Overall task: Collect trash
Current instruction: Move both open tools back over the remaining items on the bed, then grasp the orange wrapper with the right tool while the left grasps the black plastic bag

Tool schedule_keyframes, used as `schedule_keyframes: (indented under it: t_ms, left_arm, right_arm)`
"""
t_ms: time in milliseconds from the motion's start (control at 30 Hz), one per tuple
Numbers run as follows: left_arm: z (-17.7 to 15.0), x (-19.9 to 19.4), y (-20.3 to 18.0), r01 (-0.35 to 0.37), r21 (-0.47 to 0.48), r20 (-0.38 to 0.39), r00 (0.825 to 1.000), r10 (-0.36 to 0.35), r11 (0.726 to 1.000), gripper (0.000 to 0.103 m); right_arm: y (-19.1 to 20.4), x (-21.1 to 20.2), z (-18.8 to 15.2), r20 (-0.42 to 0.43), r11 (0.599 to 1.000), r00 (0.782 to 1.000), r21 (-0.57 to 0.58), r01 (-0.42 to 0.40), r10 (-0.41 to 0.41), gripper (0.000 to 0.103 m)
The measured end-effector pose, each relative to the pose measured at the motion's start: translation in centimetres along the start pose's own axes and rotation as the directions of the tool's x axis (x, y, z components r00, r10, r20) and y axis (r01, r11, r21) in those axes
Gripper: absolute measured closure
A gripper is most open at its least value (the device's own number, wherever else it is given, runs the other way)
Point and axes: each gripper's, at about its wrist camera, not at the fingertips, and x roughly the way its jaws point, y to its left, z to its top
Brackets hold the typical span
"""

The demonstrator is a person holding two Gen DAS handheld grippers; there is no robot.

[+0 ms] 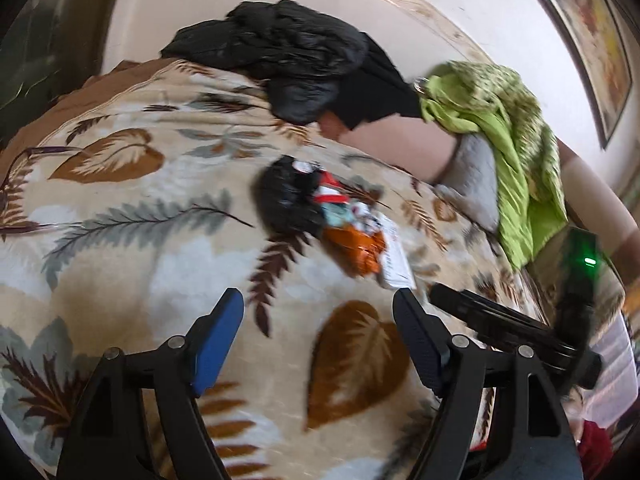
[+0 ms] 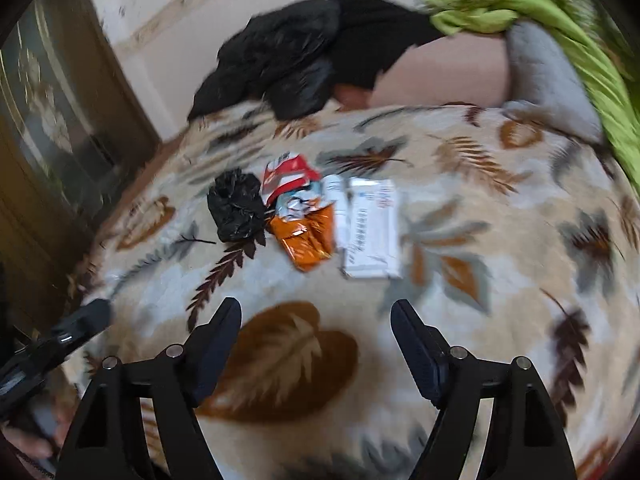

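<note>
Both tongs hang spread over the bed with nothing between their pads. My left tongs (image 1: 318,312) stand wide above a brown leaf printed on the blanket (image 1: 132,216), and my right tongs (image 2: 316,320) do the same over a similar leaf on their side. From the left camera I can see the right tongs just off to the right of mine, near each other but apart.

Ahead of both pairs, well short of touching them, lies the heap of trash. Seen from the right tongs, it sits straight in front and a little to the left: a crumpled black bag (image 2: 236,206) on the left edge, a red and white wrapper (image 2: 290,174) just beyond it, an orange packet (image 2: 308,238) nearest the tongs, and a white packet (image 2: 372,228) with print on it at the right edge, touching the orange one. Some small pale wrappers are tucked between them, too blurred for me to tell apart.

Farther off, past the heap, a big black bag (image 2: 280,64) slumps at the far edge of the bed against the wall. Beyond my right tongs to the right sit a grey pillow (image 2: 548,80) and a green cloth (image 2: 516,4) draped over it.
</note>
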Motion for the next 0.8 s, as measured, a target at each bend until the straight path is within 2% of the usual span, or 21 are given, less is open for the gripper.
schedule_keyframes:
  t_ms: [233,300,333,367,433,600,800]
  left_arm:
    - [2.9,1.7,2.1,-0.039,-0.011,0.025,0.999,0.039,0.999,0.027]
    - [3.7,2.7,2.2,-0.046,-0.001,0.017,0.999,0.047,0.999,0.026]
    - [4.2,3.6,2.1,-0.046,0.007,0.01,0.999,0.046,0.999,0.026]
    - [4.7,4.3,2.1,-0.05,0.012,0.005,0.999,0.05,0.999,0.025]
    - [5.4,5.9,1.9,-0.057,0.022,-0.005,0.998,0.057,0.998,0.025]
    - [6.8,10.4,1.2,-0.057,0.035,-0.048,0.997,0.059,0.998,0.025]
    - [7.8,16.6,0.8,-0.152,0.014,-0.098,0.983,0.153,0.988,0.025]
  right_arm:
    - [1.9,6.8,2.6,-0.015,0.993,0.996,-0.086,0.086,-0.088,0.022]
    - [2.2,7.9,2.9,-0.014,0.99,0.995,-0.102,0.094,-0.096,0.032]
    - [2.3,8.4,2.9,-0.019,0.99,0.995,-0.111,0.093,-0.095,0.053]
    - [2.4,8.5,3.0,-0.025,0.99,0.996,-0.11,0.084,-0.088,0.054]
    - [2.0,7.7,2.7,-0.01,0.994,0.997,-0.088,0.069,-0.07,0.058]
    - [0.0,2.5,1.2,0.053,0.999,0.998,0.015,0.035,-0.036,0.059]
    - [-1.5,-1.6,-2.1,0.076,0.997,0.997,0.072,-0.028,0.022,0.059]
